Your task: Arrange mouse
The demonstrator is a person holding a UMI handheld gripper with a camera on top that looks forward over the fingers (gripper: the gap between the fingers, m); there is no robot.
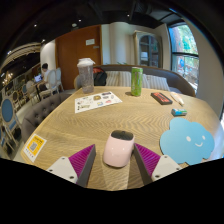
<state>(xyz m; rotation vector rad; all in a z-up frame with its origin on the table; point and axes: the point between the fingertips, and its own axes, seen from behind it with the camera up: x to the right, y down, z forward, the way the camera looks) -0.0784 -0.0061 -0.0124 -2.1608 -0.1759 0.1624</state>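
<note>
A pale pink computer mouse lies on the wooden table between my two fingers, a little toward their tips. My gripper is open, with a gap showing between the mouse and each purple pad. The left pad and the right pad flank the mouse. A light blue cloud-shaped mouse mat lies on the table to the right of the fingers.
Beyond the fingers stand a clear lidded jug and a green bottle. A printed paper sheet lies left of centre, a dark flat object at far right, a yellow card at the left.
</note>
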